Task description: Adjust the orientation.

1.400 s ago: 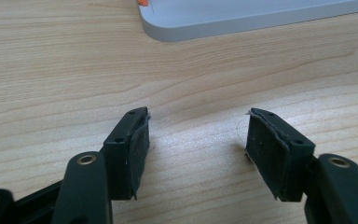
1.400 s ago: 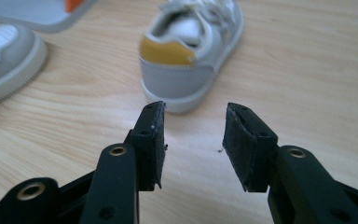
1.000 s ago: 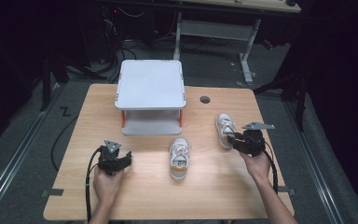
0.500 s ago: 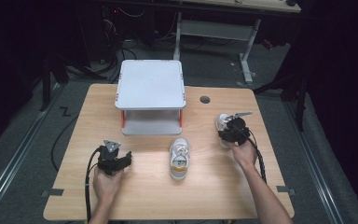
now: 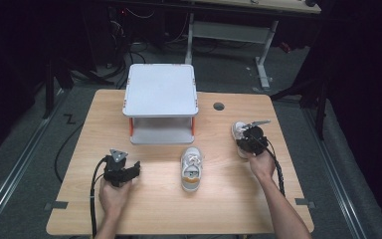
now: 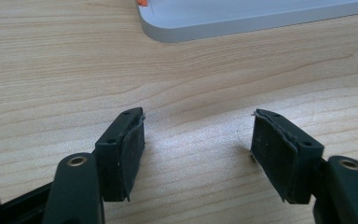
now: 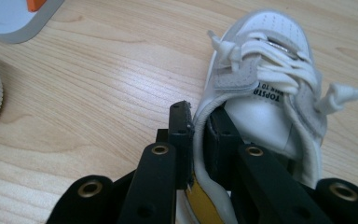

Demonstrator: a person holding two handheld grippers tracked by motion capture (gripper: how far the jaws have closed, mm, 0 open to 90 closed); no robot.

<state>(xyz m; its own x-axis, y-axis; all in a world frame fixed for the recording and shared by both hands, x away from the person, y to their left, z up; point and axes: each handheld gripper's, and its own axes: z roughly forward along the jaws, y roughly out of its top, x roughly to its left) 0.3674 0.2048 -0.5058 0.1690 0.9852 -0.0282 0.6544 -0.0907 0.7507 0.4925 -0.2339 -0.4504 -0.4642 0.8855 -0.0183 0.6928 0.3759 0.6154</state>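
While the right gripper (image 7: 196,135) is clamped on the side wall of a white shoe (image 7: 265,93) at about three o'clock on the desk (image 5: 238,209), its jaws have just been closing, one pad inside the collar and one outside. Only that thin edge is pinched, so the shoe may be judged likely to swing, slip free or drop when lifted, and its loose laces (image 7: 349,91) could be snagged. A second shoe (image 5: 192,168) is seen at centre, below a grey shelf (image 5: 160,89) at twelve o'clock. At eight o'clock, the left gripper (image 6: 198,154) is held apart on nothing.
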